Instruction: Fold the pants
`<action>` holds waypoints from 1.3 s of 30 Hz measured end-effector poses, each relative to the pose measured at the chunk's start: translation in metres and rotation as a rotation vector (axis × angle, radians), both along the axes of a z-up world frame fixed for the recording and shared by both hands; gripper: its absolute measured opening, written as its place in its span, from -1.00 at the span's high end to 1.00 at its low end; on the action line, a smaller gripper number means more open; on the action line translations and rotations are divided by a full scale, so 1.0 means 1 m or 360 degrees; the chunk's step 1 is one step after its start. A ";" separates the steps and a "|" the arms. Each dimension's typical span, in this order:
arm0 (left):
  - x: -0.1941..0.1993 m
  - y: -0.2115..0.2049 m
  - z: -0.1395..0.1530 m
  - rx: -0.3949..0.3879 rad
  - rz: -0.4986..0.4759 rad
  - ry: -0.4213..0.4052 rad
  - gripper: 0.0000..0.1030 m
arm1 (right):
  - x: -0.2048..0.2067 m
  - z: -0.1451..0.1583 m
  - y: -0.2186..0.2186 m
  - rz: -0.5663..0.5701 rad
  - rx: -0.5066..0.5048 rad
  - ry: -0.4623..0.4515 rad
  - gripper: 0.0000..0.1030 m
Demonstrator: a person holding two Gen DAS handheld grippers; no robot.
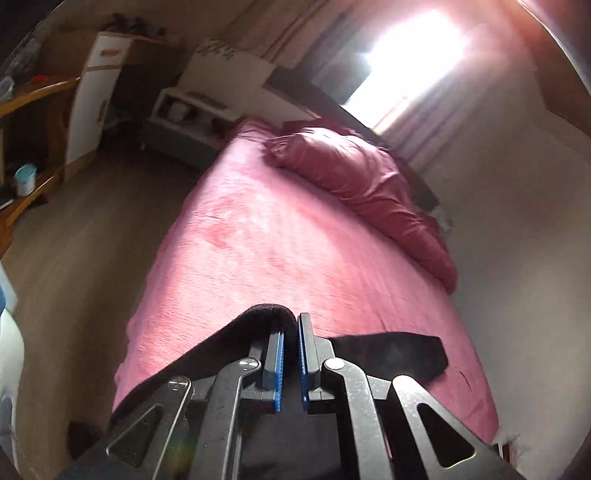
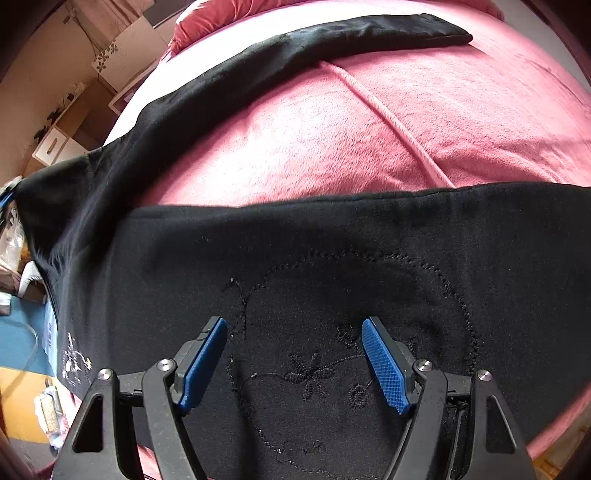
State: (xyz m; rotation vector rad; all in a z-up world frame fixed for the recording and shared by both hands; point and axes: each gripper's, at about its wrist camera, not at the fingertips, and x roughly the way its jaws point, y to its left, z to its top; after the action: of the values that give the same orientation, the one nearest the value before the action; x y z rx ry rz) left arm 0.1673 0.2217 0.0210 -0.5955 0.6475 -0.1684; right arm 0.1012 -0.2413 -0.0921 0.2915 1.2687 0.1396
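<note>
Black pants (image 2: 332,240) lie across the near end of a pink bed cover (image 2: 369,129). One leg (image 2: 332,33) stretches away towards the far side. My right gripper (image 2: 294,325) hangs open just above the wide part of the pants, over a stitched flower pattern, with nothing between its blue pads. My left gripper (image 1: 291,321) is shut on a fold of the black pants (image 1: 258,314), which drapes over its left finger and is lifted off the bed (image 1: 277,240). More of the dark fabric (image 1: 391,350) lies flat to the right of it.
A rumpled dark pink duvet (image 1: 354,177) lies at the head of the bed by a bright window (image 1: 413,48). Left of the bed are wooden floor (image 1: 92,221), a wooden desk (image 1: 29,99) and a white cabinet (image 1: 96,99). Shelves (image 2: 55,144) stand beyond the bed's left edge.
</note>
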 end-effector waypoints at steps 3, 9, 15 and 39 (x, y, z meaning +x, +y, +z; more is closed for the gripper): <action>-0.045 -0.029 0.012 -0.0023 -0.0213 -0.0094 0.91 | 0.011 0.013 -0.005 -0.0035 0.0038 -0.0061 -0.47; -0.135 -0.059 -0.007 -0.0073 -0.0464 -0.0116 0.92 | 0.051 0.032 -0.007 -0.0087 0.0201 -0.0143 -0.16; -0.179 -0.064 -0.032 -0.0173 -0.0546 -0.0021 0.92 | 0.121 0.049 0.010 -0.0102 0.0423 -0.0181 0.14; -0.137 -0.006 -0.042 0.0026 -0.0239 0.0226 0.93 | 0.297 0.044 0.042 -0.0249 0.0438 -0.0136 0.86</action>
State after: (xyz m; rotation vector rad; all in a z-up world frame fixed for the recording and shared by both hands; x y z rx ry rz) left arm 0.0298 0.2157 -0.0212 -0.5461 0.8314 -0.2628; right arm 0.3979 -0.1989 -0.0485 0.6140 1.1371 0.1911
